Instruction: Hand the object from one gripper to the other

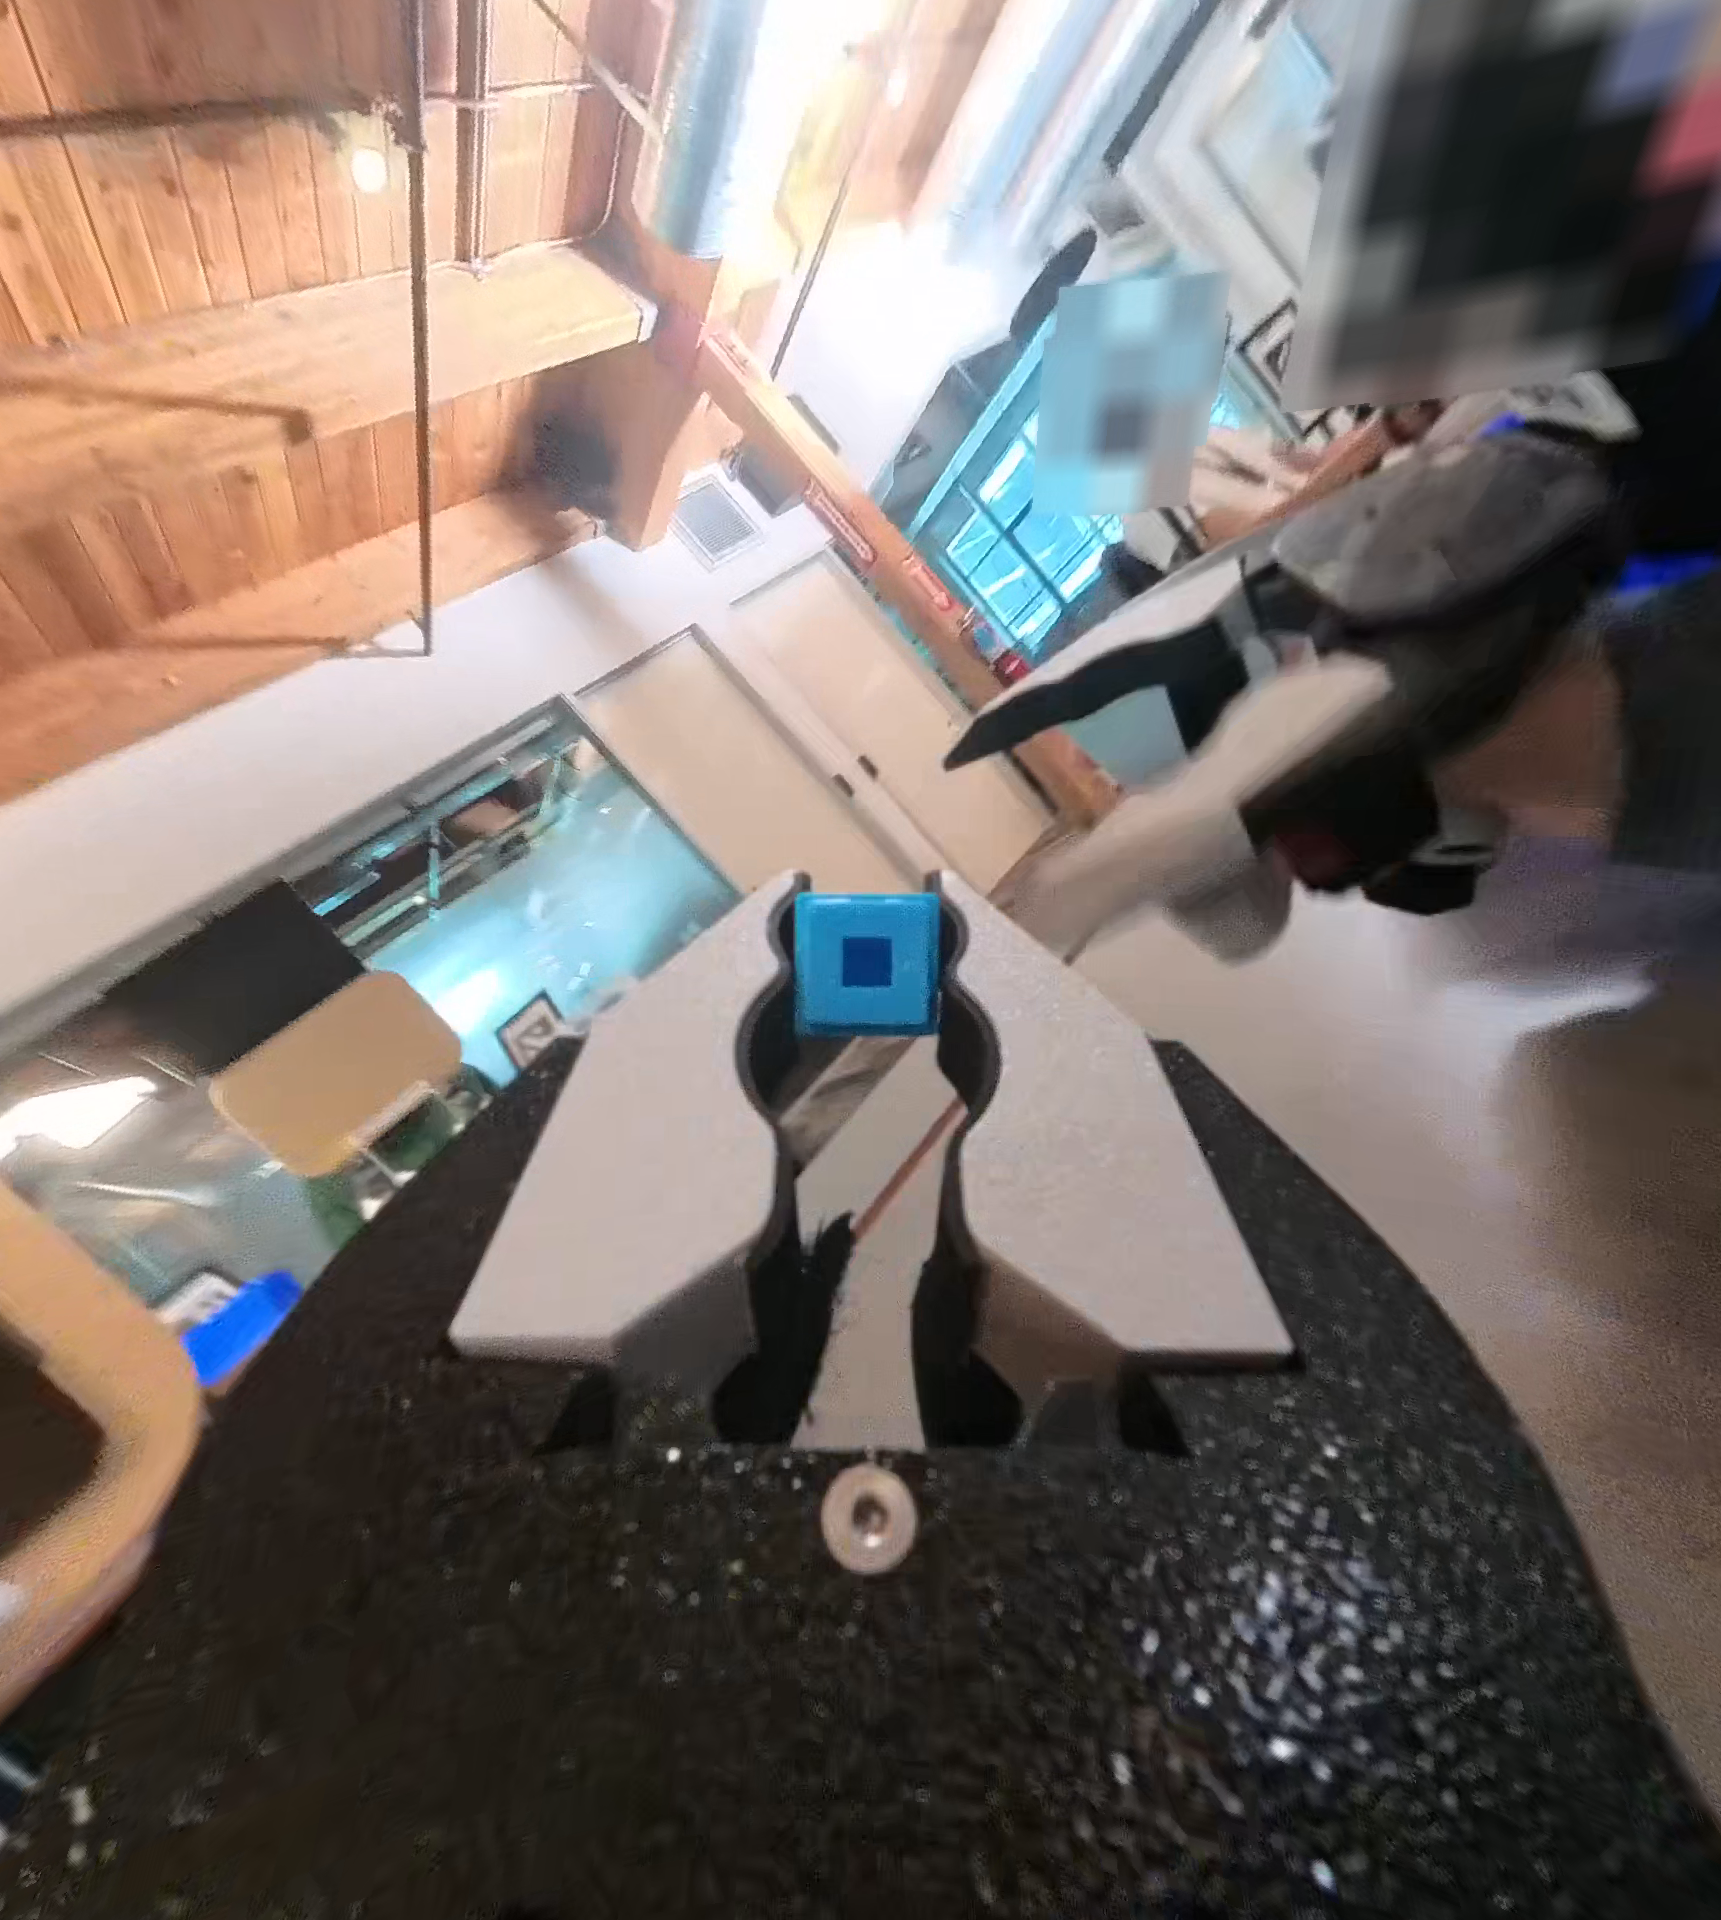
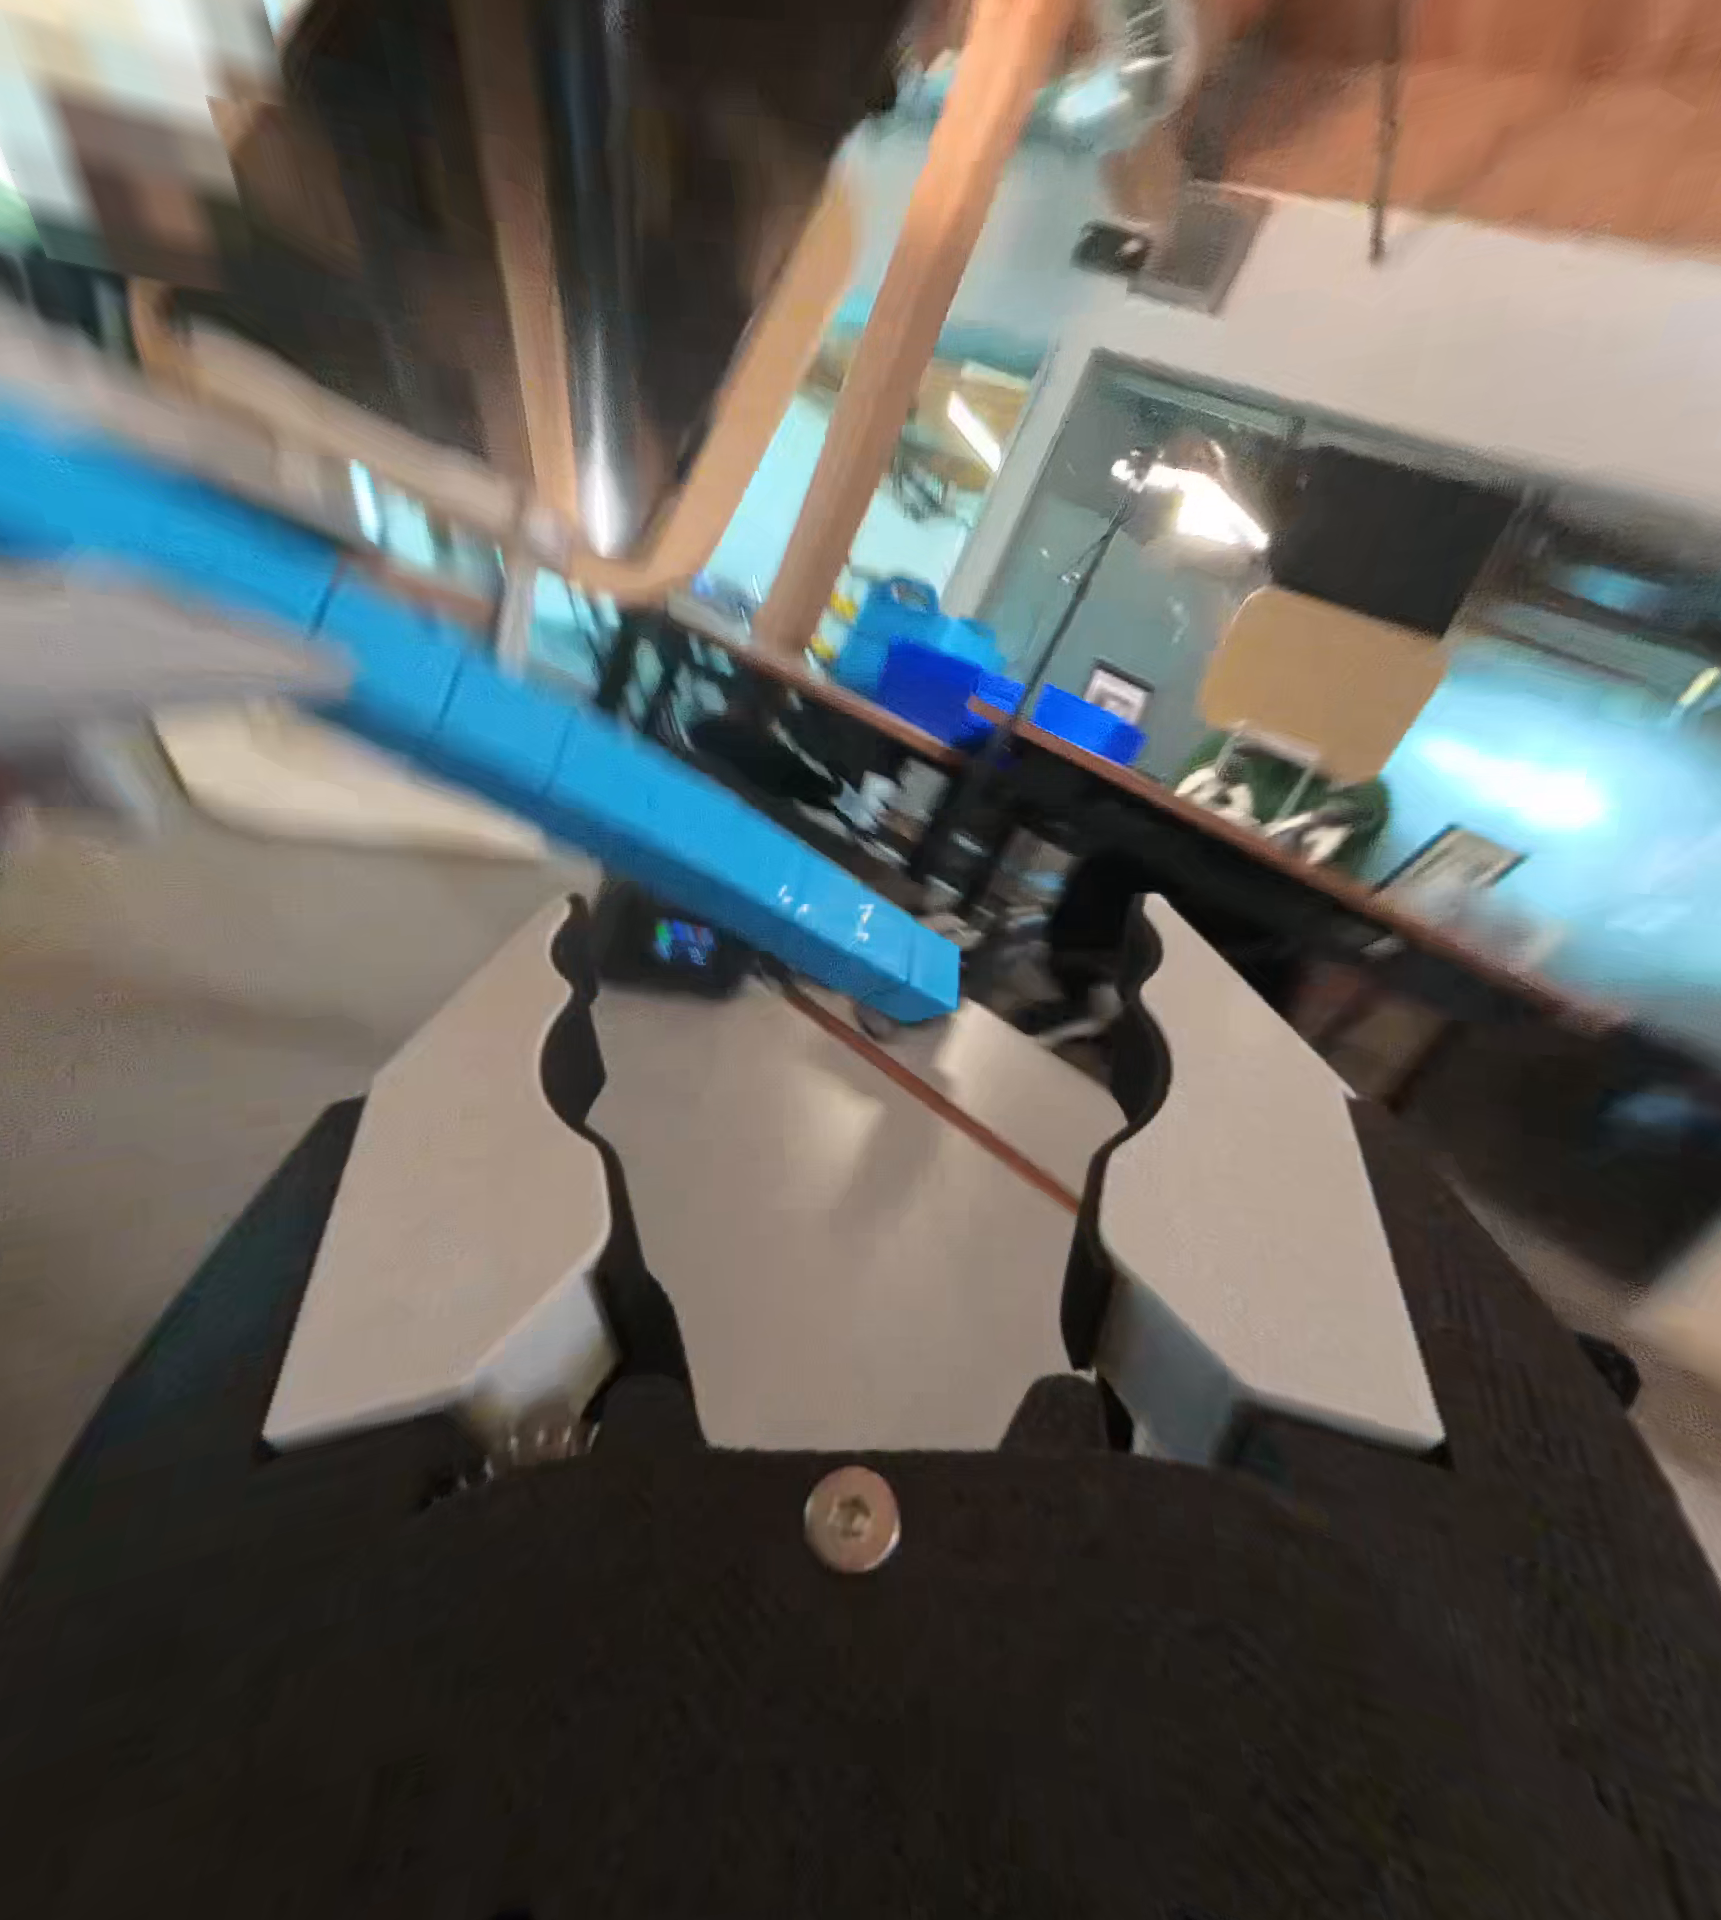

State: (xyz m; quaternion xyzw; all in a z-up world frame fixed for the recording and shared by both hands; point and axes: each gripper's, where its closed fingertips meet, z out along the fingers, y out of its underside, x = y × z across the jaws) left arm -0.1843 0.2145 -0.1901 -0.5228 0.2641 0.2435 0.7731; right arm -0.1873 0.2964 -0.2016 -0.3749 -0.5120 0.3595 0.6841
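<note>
Left gripper [image 1: 866, 914] is pinching the blue bar [image 1: 864, 968] for me between its grey fingertips [image 1: 981, 935]; from its own camera I am seeing only the bar's square end face, with a darker blue square at its middle, sitting right at the finger ends. In the right wrist view the same bar [image 2: 565, 748] is running as a long blue strip from the upper left down toward the middle, its free end hanging just above and ahead of the gap of the right gripper [image 2: 856, 925]. That gripper's jaws are standing wide apart with nothing between them, and the bar is not touching either finger. From the left camera I am also seeing the right gripper [image 1: 1064, 748] off to the upper right, blurred, held in a gloved hand [image 1: 1521, 582].
</note>
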